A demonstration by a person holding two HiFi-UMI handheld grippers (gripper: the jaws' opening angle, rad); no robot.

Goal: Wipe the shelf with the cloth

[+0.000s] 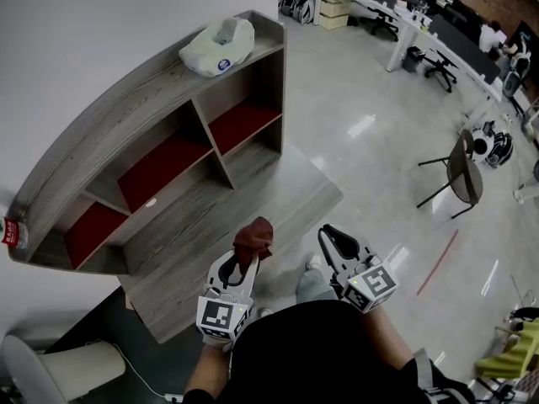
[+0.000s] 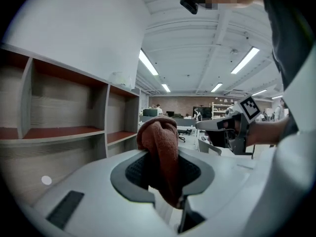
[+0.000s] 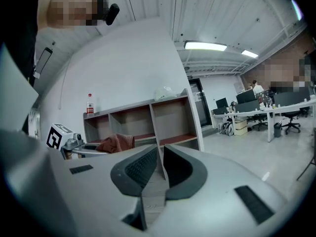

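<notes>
A rust-brown cloth (image 1: 253,239) is bunched between the jaws of my left gripper (image 1: 243,257), which is shut on it just in front of the grey wooden shelf (image 1: 181,217). In the left gripper view the cloth (image 2: 161,138) sticks up out of the left gripper (image 2: 163,174), with the shelf (image 2: 64,132) to the left. My right gripper (image 1: 335,241) hovers beside it over the floor, shut with nothing in it. From the right gripper view, the right gripper (image 3: 160,163) faces the shelf (image 3: 148,117) and the cloth (image 3: 117,142) shows at left.
The shelf has red-floored compartments and stands against a white wall. A white plastic bag (image 1: 217,45) lies on its top, and a red-labelled bottle (image 1: 12,232) stands at its left end. A chair (image 1: 461,168) and desks (image 1: 404,19) stand farther off on the glossy floor.
</notes>
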